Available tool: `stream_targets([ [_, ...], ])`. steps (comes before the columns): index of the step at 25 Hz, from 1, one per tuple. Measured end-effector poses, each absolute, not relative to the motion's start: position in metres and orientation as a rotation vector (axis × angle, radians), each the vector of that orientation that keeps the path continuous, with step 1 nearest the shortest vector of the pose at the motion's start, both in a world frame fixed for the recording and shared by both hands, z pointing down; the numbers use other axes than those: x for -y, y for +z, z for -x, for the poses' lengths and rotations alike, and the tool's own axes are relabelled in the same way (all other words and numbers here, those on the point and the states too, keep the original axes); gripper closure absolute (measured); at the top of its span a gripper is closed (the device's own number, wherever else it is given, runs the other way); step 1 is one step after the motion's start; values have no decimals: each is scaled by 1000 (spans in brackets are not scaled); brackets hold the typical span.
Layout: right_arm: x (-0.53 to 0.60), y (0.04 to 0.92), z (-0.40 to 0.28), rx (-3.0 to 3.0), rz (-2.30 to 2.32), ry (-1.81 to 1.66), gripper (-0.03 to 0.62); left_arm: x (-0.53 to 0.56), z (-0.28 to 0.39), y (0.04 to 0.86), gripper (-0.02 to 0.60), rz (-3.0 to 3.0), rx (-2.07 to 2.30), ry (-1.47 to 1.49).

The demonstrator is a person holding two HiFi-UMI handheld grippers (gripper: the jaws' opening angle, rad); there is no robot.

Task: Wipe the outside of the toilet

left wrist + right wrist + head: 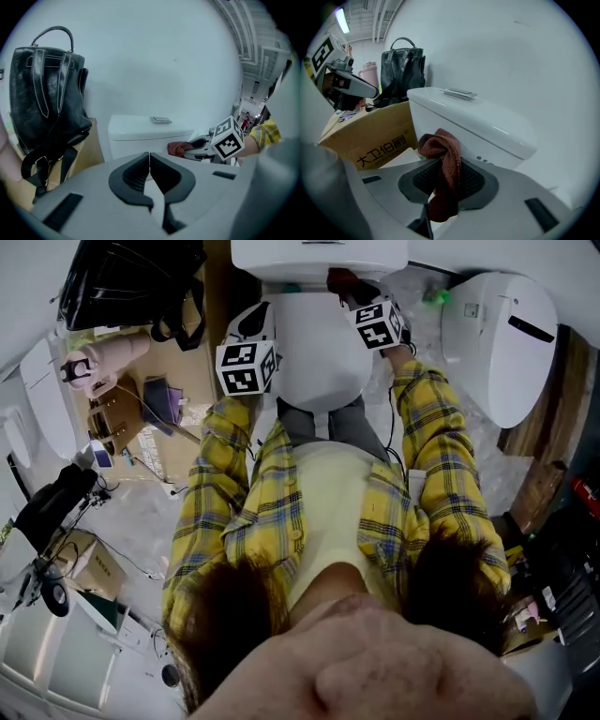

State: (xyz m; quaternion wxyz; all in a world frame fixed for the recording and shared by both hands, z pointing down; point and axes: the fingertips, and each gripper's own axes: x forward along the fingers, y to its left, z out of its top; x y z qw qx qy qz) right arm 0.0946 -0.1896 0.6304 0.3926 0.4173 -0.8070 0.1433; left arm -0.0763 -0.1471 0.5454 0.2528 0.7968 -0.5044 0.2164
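Observation:
A white toilet stands against the wall, its closed lid [319,348] straight ahead of me and its tank [478,122] behind. My right gripper [446,176] is shut on a reddish-brown cloth [443,157], which it holds close to the tank's front face at the right of the lid [342,282]. From the left gripper view that cloth [178,148] shows beside the tank [140,136]. My left gripper [149,171] is shut with nothing in it, raised at the left side of the toilet [246,367].
A black leather bag [44,98] rests on a cardboard box [370,136] left of the toilet. A second white toilet [506,338] stands at the right. Boxes, cables and a pink bottle [98,357] clutter the floor at the left.

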Motion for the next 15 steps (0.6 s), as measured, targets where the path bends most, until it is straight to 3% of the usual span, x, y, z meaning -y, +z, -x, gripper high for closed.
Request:
stream_targets([
  [15, 181, 638, -185, 1928, -1231, 473, 473, 156, 31, 549, 572, -2208, 1305, 606],
])
